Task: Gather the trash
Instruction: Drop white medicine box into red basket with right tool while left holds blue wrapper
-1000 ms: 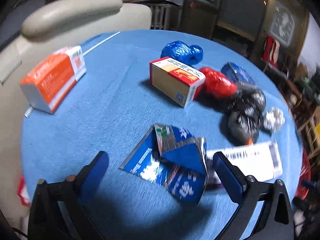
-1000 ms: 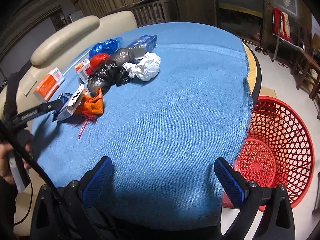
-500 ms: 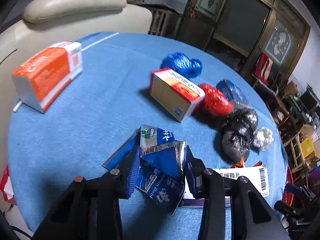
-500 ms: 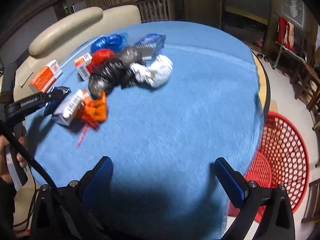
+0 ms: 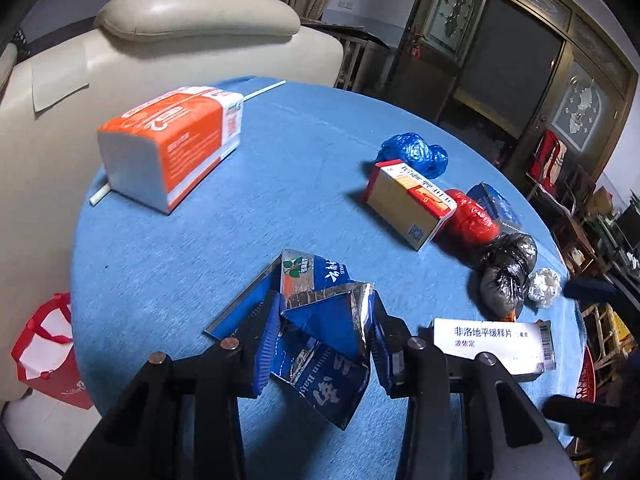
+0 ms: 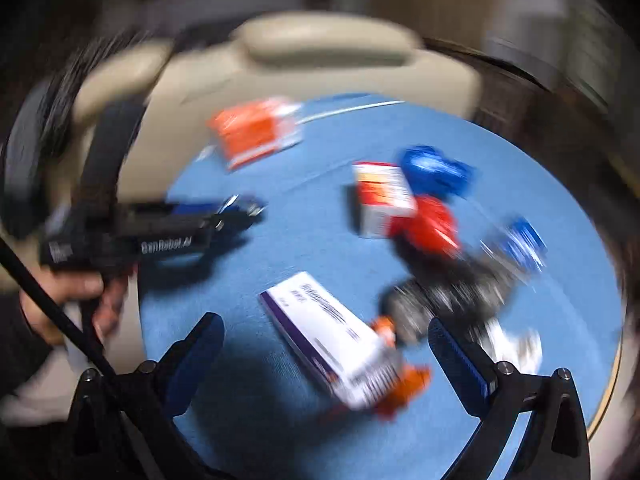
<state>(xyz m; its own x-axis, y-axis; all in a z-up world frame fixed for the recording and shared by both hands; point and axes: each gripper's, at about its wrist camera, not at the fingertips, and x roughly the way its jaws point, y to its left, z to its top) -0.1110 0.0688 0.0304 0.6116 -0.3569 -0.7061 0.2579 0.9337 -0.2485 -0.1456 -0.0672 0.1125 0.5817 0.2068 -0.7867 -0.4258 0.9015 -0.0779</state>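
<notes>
Left wrist view, sharp:
- Your left tool (image 5: pixel 322 336) is clamped on the flattened blue carton (image 5: pixel 320 320), pads pressed to both its sides; the carton lies at the near edge of the desk (image 5: pixel 280 184), under a blue cloth.
- White medicine box (image 5: pixel 496 344), just to the right of that tool, flat on the cloth.
- Orange-and-white tissue pack (image 5: pixel 176 144), far left, well apart from the rest.
- Red-and-yellow box (image 5: pixel 408 204), touching a red bag (image 5: pixel 472 220); blue bag (image 5: pixel 416 154) behind it; black bag (image 5: pixel 508 276) and a crumpled foil ball (image 5: pixel 544 286) to the right.
- Only this view shows the red shopping bag (image 5: pixel 48 352) on the floor at left.

Right wrist view, heavily blurred:
- Your right tool (image 6: pixel 324 356) hangs with its jaws wide apart, holding nothing, over the white medicine box (image 6: pixel 332 340).
- Only here you see an orange scrap (image 6: pixel 404 384) beneath that box, and your left hand (image 6: pixel 76 304) on the left tool's handle.
- Cream armchair (image 6: pixel 320 64) behind the desk appears in both.
</notes>
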